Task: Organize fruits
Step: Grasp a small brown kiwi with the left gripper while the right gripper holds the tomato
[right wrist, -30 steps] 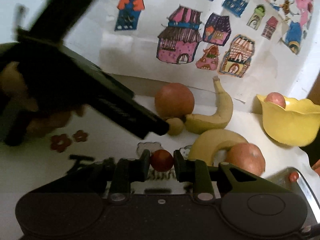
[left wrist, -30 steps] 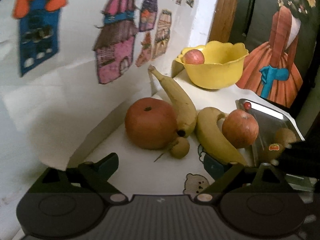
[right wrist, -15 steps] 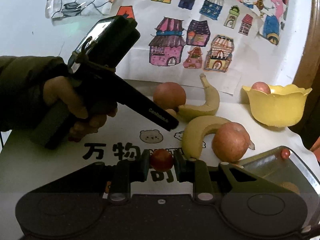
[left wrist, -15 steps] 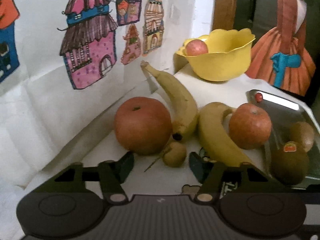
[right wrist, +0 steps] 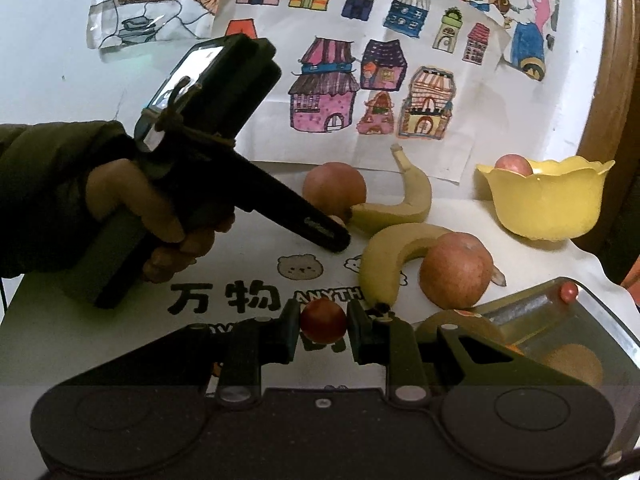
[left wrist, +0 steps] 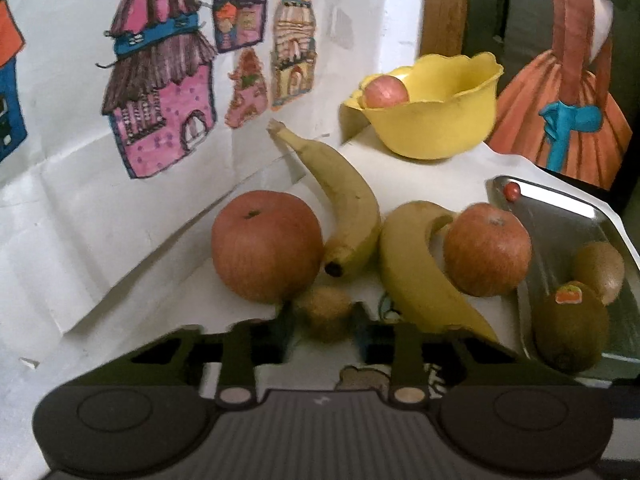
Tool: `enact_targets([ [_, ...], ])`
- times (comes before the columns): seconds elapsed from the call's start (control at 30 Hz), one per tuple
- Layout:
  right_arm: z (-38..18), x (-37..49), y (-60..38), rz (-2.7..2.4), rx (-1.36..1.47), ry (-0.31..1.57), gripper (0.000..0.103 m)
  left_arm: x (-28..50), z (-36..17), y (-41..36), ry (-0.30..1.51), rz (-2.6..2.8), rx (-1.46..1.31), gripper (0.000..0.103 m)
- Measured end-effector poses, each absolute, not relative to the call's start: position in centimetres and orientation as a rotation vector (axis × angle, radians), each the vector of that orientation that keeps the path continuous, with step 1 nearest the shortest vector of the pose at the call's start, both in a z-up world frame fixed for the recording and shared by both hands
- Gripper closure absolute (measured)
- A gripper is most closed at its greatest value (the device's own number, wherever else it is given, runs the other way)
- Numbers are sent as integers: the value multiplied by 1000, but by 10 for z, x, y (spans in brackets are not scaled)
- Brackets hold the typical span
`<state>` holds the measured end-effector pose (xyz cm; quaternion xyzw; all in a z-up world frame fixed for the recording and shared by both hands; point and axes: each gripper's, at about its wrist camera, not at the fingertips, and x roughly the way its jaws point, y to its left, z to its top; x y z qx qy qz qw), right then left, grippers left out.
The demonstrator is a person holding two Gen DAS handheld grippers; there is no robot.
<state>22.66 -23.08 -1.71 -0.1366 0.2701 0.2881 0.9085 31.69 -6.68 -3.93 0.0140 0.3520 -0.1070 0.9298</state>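
L hand-held gripper (left wrist: 323,320) is bracketing the small kiwi (left wrist: 323,317) on the surface (left wrist: 160,308), pads (left wrist: 362,330) flanking it; can't tell if they're squeezing yet. R hand-held gripper (right wrist: 323,322) is clenching a small red fruit (right wrist: 322,320) just above the surface. Risks: the round kiwi is likely squirting out w/ an off-centre pinch; the big apple (left wrist: 267,246) and banana tip (left wrist: 334,268) are sitting right behind it, so pushing fwd is nudging them. Room: tight ahead and beside; metal tray (left wrist: 560,196) w/ two kiwis to the right; yellow bowl (left wrist: 440,136) far back by the wall.
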Motion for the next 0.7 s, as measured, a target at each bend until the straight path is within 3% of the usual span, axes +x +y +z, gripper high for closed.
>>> enact_targets([
  [0.7,-14,169,-273,459,-179,562,76,222,-28,-78,724,-342,-3,75],
])
